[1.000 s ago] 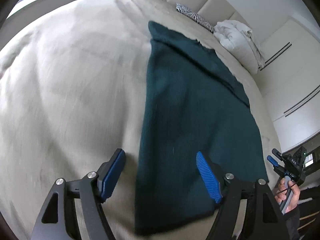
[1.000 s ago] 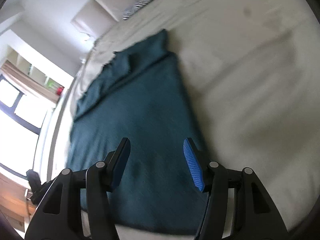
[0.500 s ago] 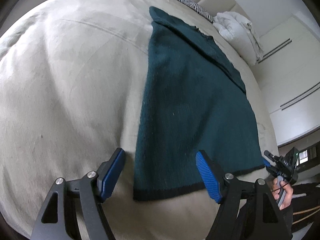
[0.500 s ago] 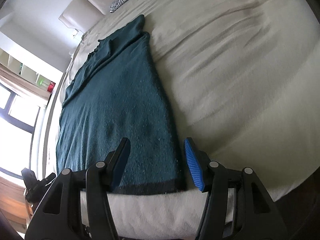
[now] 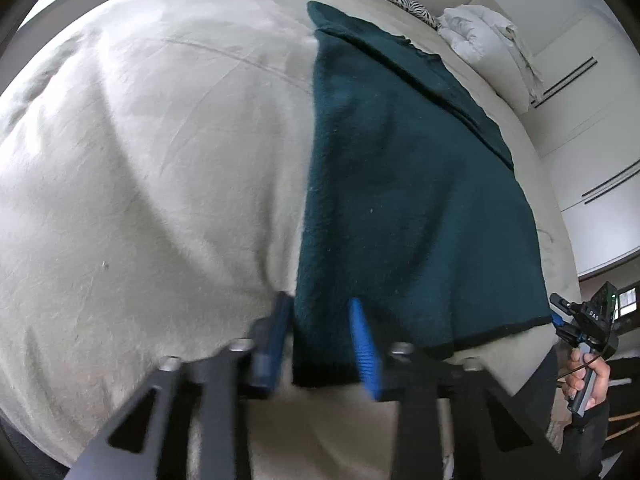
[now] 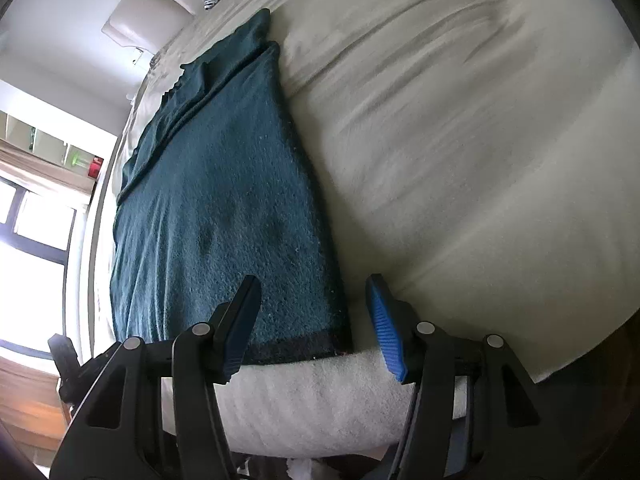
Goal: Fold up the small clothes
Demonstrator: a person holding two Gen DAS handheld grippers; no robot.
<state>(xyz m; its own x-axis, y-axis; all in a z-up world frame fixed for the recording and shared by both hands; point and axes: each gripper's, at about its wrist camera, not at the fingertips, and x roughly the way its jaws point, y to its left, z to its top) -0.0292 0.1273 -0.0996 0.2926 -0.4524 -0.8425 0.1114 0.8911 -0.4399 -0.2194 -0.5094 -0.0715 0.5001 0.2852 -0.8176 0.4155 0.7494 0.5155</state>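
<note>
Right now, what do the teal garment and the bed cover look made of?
Teal garment: fuzzy knit, seemingly wool or fleece; matte nap with lint specks and a darker hem band. Bed cover: cream plush, probably fleece; soft creases, pile visible at the near edge.
</note>
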